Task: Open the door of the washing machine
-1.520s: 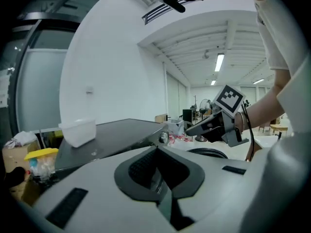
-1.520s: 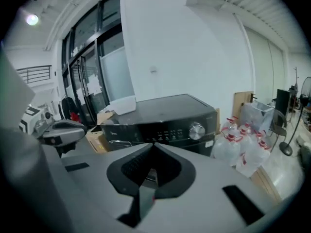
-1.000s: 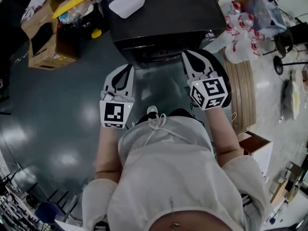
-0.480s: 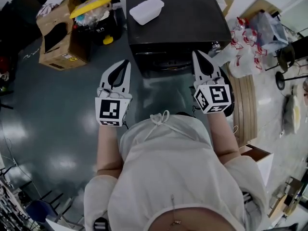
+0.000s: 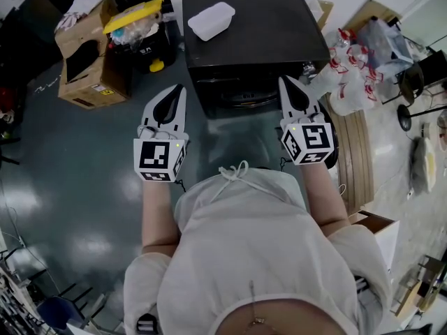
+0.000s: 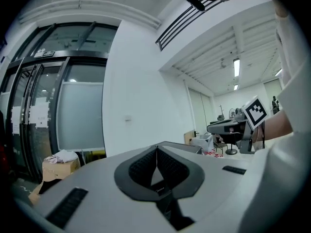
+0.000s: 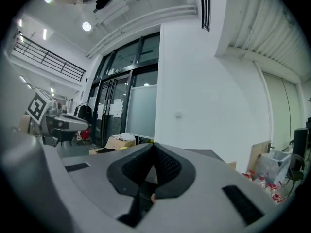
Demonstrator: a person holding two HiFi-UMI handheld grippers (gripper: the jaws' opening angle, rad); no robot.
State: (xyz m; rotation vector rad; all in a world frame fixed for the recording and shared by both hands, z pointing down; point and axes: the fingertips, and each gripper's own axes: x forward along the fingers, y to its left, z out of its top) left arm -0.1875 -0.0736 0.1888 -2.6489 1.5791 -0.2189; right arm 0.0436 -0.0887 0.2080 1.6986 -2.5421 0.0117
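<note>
Black washing machine bears one white container; left tool, right tool closed.

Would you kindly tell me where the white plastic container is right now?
In the head view, the white container lies on top of the dark washing machine, toward the left side of its lid.

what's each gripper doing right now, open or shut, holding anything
Left gripper: closed, jaws meet at the tips, holding nothing.
Right gripper: closed, jaws together, holding nothing.
</note>
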